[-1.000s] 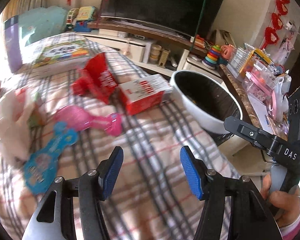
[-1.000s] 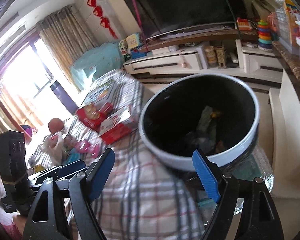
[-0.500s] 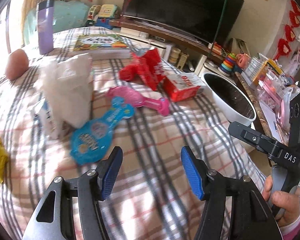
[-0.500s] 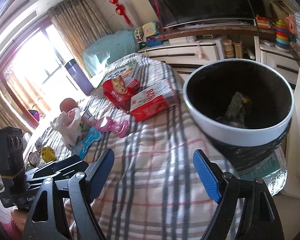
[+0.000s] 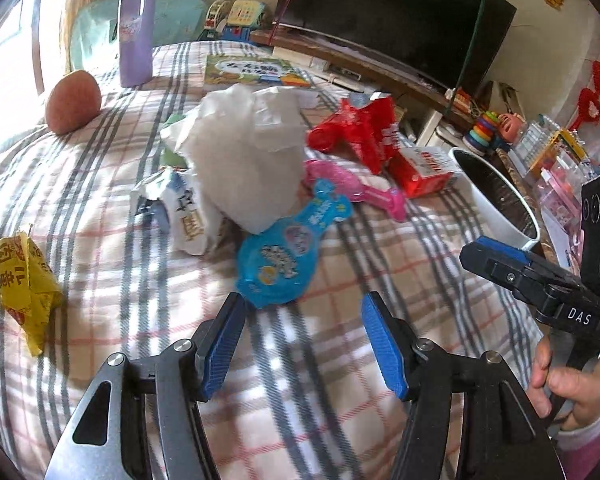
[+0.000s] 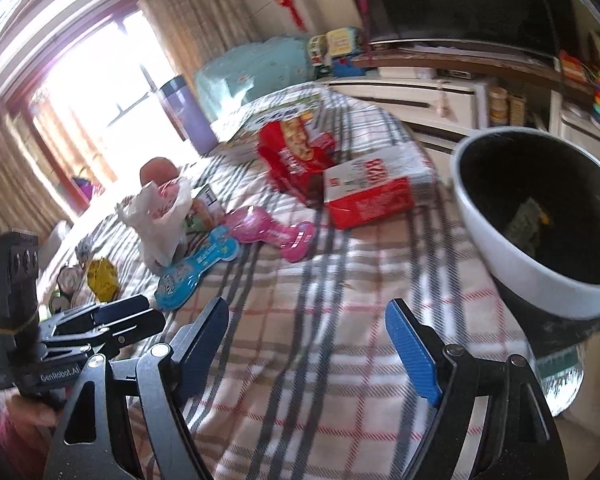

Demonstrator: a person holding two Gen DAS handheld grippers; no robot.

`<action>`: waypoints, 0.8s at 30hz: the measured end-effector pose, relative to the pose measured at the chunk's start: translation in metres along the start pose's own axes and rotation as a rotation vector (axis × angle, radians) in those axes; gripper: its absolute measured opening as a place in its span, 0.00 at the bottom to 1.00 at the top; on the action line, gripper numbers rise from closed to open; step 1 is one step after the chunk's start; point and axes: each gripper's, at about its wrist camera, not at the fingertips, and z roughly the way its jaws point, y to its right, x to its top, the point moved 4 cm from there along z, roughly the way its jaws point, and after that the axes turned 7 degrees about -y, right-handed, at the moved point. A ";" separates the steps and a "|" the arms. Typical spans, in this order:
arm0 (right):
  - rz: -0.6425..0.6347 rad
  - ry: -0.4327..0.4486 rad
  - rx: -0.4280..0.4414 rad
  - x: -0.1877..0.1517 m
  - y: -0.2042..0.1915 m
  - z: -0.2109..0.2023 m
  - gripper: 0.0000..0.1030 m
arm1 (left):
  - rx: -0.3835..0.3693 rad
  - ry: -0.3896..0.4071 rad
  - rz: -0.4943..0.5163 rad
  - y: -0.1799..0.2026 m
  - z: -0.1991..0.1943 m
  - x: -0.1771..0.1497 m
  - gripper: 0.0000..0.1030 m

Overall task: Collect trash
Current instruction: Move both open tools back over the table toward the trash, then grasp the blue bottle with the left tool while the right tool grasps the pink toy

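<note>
Two blue pads of the left gripper (image 5: pixel 302 340) stand wide apart and empty, with the blue wrapper (image 5: pixel 290 244) just ahead, its long axis running away toward the right, far from any edge of the checked cloth (image 5: pixel 100 208). From the right wrist, the right gripper (image 6: pixel 308 344) also gapes empty, farther from that wrapper (image 6: pixel 198 268), with the bin (image 6: pixel 540 216) at the cloth's right edge.

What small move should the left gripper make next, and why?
Probably ease the left gripper forward onto the blue wrapper: it is open and empty, and that wrapper lies flat on the plaid cloth just beyond its fingertips, the nearest piece of trash.
</note>
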 end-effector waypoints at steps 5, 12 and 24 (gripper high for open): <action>-0.065 -0.041 0.003 0.010 -0.007 0.020 0.70 | 0.010 -0.019 0.004 -0.007 0.007 0.009 0.58; -0.128 -0.090 -0.010 0.023 -0.009 0.044 0.61 | 0.018 -0.028 0.023 -0.007 0.021 0.019 0.58; -0.177 -0.124 -0.031 0.045 -0.009 0.072 0.48 | 0.037 -0.025 0.049 -0.008 0.035 0.027 0.45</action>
